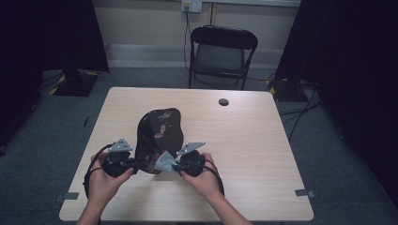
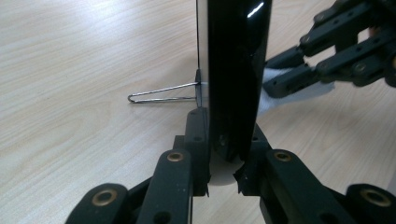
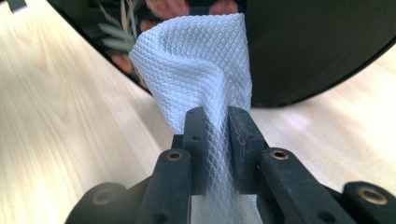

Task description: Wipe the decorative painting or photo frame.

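1. The black plate [image 1: 158,139] stands nearly on edge near the front middle of the table [image 1: 263,154], tilted so its flowered face looks toward the right gripper [image 1: 177,165]. Standing it up this way seems meant to leave that face free for wiping.
2. The left gripper [image 1: 133,164] has its jaws clamped on the plate's lower rim, one jaw on each face. In the left gripper view the plate [image 2: 236,79] rises edge-on from between them, which steadies it against pushing from the other side.
3. A thin wire stand [image 2: 163,92] lies on the table behind the plate, at the plate's back.
4. The right gripper's jaws are closed on a white cloth [image 3: 201,74], whose free end puffs out against the plate's lower face.
5. Both hands come in low from the front edge. The left hand [image 1: 104,180] cups its gripper from the plate's left side; the right hand [image 1: 202,176] aims its gripper inward, toward the plate.
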{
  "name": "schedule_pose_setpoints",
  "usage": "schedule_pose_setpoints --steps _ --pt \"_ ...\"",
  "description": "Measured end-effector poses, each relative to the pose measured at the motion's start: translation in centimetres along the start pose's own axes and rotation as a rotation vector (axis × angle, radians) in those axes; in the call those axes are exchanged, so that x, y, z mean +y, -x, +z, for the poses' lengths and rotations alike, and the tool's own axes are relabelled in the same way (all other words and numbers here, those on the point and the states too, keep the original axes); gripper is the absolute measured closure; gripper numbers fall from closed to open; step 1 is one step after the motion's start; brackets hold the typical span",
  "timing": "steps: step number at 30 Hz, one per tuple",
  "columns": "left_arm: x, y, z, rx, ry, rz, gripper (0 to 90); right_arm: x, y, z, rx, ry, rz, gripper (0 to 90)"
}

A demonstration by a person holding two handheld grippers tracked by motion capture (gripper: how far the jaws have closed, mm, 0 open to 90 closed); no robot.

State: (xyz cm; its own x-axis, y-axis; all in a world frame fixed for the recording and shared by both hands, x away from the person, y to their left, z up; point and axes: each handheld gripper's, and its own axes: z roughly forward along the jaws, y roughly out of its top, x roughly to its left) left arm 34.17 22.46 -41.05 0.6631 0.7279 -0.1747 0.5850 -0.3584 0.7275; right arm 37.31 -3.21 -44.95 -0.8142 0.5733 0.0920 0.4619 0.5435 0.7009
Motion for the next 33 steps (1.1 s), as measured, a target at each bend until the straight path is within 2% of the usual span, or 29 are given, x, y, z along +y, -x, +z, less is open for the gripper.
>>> schedule_pose_setpoints --steps 8,11,14,18,24,29,33 --pt "0.0 0.0 0.0 0.000 0.001 0.000 78.4 -1.9 0.4 1.5 0.007 -0.048 0.036 79.0" --pt "0.0 0.0 0.0 -0.001 0.002 -0.001 78.4 -2.5 0.6 1.8 0.009 -0.050 0.048 79.0" --pt "0.0 0.0 0.0 0.000 0.002 -0.001 78.4 -2.6 0.7 1.7 0.013 -0.044 0.055 79.0" --pt "0.0 0.0 0.0 0.000 0.002 -0.002 78.4 -2.2 0.7 0.7 0.015 -0.027 0.048 79.1" --pt "0.0 0.0 0.0 0.002 0.004 0.000 78.4 0.2 0.4 -2.2 0.013 0.041 0.010 79.2" --pt "0.0 0.0 0.0 0.002 0.004 0.000 78.4 3.7 -0.1 -5.2 0.002 0.118 -0.045 79.1" --pt "0.0 0.0 0.0 0.000 0.004 -0.002 78.3 6.3 -0.2 -7.2 0.009 0.171 -0.050 79.1"
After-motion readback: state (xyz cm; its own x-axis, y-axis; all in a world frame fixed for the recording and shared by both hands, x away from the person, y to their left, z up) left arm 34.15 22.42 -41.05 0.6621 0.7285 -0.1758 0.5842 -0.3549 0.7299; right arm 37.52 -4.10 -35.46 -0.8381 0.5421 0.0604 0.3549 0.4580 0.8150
